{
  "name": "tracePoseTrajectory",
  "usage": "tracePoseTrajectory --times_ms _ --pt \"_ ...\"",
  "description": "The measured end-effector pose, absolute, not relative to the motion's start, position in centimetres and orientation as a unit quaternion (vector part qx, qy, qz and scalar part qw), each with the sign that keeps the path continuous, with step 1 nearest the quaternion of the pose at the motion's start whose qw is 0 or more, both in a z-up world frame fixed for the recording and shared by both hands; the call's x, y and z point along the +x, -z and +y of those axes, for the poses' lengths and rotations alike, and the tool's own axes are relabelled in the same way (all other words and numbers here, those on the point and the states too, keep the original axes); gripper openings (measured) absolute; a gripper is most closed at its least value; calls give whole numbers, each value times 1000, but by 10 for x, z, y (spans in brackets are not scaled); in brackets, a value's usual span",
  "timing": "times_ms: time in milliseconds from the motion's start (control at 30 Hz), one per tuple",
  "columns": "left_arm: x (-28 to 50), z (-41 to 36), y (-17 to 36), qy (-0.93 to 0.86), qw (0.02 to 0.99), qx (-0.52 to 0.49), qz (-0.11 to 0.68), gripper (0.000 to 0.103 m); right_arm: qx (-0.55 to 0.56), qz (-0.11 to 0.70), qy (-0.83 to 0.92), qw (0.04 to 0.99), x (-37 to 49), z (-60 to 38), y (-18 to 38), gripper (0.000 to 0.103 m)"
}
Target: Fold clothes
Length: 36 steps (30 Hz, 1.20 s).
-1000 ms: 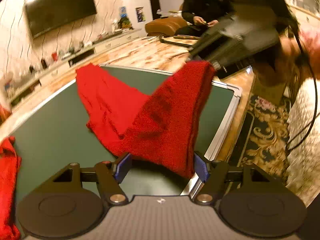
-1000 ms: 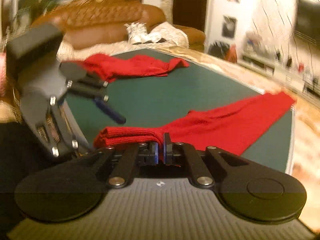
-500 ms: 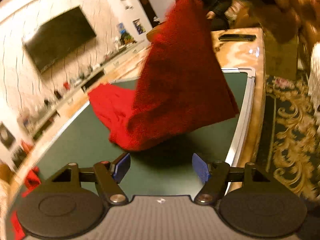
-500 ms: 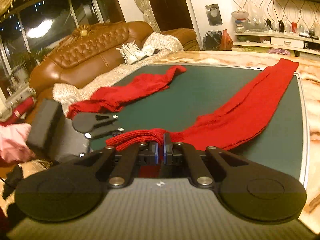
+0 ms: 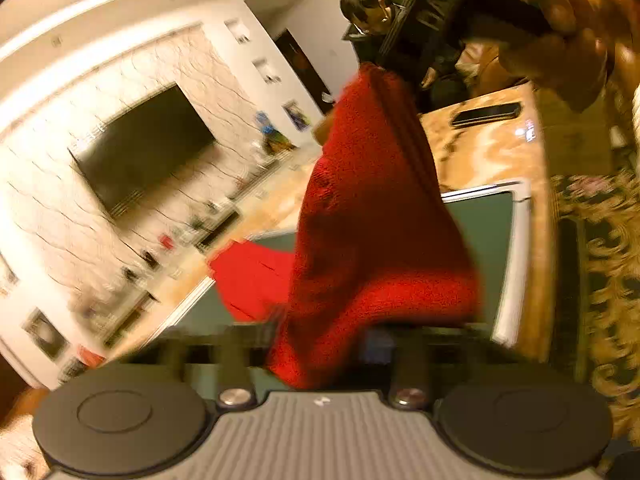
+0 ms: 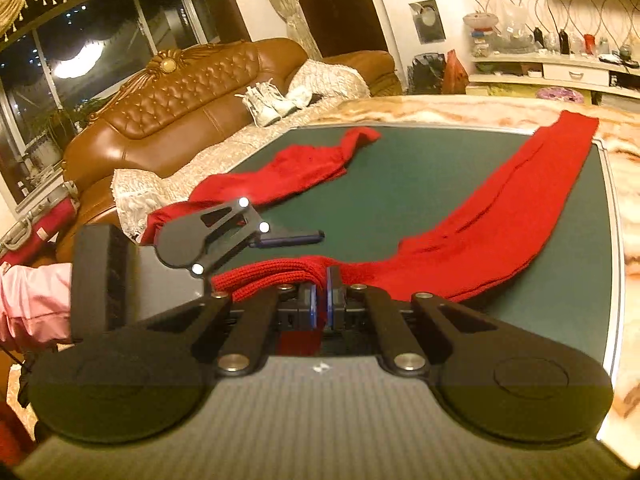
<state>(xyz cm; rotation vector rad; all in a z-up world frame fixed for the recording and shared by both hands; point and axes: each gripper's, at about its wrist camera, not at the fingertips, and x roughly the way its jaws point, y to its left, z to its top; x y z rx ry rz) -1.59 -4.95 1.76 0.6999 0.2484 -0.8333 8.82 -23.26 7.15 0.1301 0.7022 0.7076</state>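
A long red knitted garment (image 6: pixel 500 216) lies across the green table mat (image 6: pixel 400 184), its far end at the mat's back right corner. My right gripper (image 6: pixel 320 304) is shut on the garment's ribbed near end and holds it lifted. In the left wrist view the lifted garment (image 5: pixel 372 232) hangs in front of my left gripper (image 5: pixel 320 344), whose jaws are blurred and spread, with the cloth's lower edge between them. The left gripper also shows in the right wrist view (image 6: pixel 288 238), to the left of the held end.
A second red garment (image 6: pixel 288 172) lies crumpled at the mat's left edge. A brown leather sofa (image 6: pixel 192 92) stands behind the table. A phone (image 5: pixel 486 114) lies on the marble tabletop (image 5: pixel 488 152). A seated person (image 5: pixel 368 12) is beyond it.
The right gripper has lifted the garment's end higher. The left gripper has swung up and toward the hanging cloth, which now reaches between its fingers; its view is blurred by motion.
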Motion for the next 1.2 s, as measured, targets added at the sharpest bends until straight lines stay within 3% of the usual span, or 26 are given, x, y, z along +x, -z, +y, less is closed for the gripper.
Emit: tracePoseTrajectory --times_ms 400,833,900,1200 --pt "-25 -15 -38 426 854 255 154 15 -61 358 -295 883 55 -216 -45 7" --pt "-27 -20 -31 450 831 285 159 14 -88 366 -289 880 32 -195 -31 7" --pt "-28 -19 -32 456 829 280 159 6 -93 368 -286 880 31 -193 -30 7" --pt "-45 -2 -51 476 821 249 192 5 -93 357 -299 880 10 -189 -39 7"
